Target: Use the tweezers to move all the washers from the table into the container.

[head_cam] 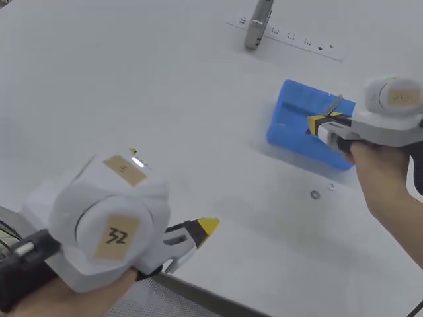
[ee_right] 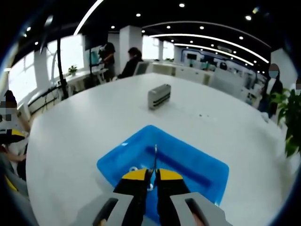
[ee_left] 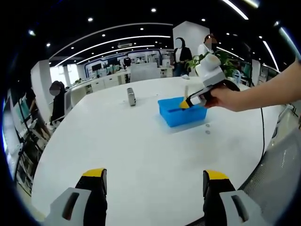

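The blue container (head_cam: pixel 291 125) sits right of the table's middle. My right gripper (head_cam: pixel 316 124) hovers over it, shut on the metal tweezers (head_cam: pixel 332 104), whose tips point down into the container. In the right gripper view the tweezers (ee_right: pixel 155 157) stick out from between the shut yellow-tipped jaws of the right gripper (ee_right: pixel 153 175), above the container's floor (ee_right: pixel 188 162). Two small washers (head_cam: pixel 314 194) (head_cam: pixel 331 187) lie on the table just in front of the container. My left gripper (head_cam: pixel 195 241) is at the near table edge, open with nothing in it (ee_left: pixel 155 174), and faces the container (ee_left: pixel 181 112).
A grey oblong device (head_cam: pixel 258 23) lies at the far side of the table, beside a strip of small markings (head_cam: pixel 291 38). The near table edge (head_cam: pixel 218 297) runs just under the left gripper. People stand and sit in the office beyond the table (ee_left: pixel 181 52).
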A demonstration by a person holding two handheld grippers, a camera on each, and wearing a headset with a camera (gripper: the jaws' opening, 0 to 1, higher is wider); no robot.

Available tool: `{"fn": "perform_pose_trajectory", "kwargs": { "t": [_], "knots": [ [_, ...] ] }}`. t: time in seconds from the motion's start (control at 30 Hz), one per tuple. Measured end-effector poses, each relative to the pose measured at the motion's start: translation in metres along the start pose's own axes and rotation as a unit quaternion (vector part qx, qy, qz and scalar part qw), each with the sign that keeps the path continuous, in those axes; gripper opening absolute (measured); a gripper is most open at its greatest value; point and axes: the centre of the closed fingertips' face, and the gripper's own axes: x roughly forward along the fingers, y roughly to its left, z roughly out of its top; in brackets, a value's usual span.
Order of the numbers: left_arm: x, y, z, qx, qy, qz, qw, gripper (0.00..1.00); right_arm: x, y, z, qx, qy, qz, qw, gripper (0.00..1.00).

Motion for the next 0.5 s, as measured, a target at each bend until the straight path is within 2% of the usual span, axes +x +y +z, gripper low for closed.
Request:
{"fn": "perform_pose_trajectory", "kwargs": {
  "t": [0.13,0.27,0.4,0.5],
  "knots": [
    [0.0,0.001,0.0,-0.002,-0.001,0.001,1.0,0.85,-0.004,0.001,0.002,-0.009,0.001,0.001,1.0,0.04],
    [0.0,0.001,0.001,-0.001,-0.002,0.001,1.0,0.86,-0.01,-0.002,0.006,-0.001,-0.007,-0.001,1.0,0.04],
    [-0.001,0.001,0.002,-0.002,-0.006,0.0,1.0,0.86,-0.021,-0.003,0.014,0.006,-0.02,-0.003,0.9998,0.04],
    [-0.001,0.001,0.003,-0.001,-0.008,0.0,1.0,0.86,-0.037,-0.001,0.022,-0.001,-0.033,-0.004,0.9994,0.04]
  ]
}}
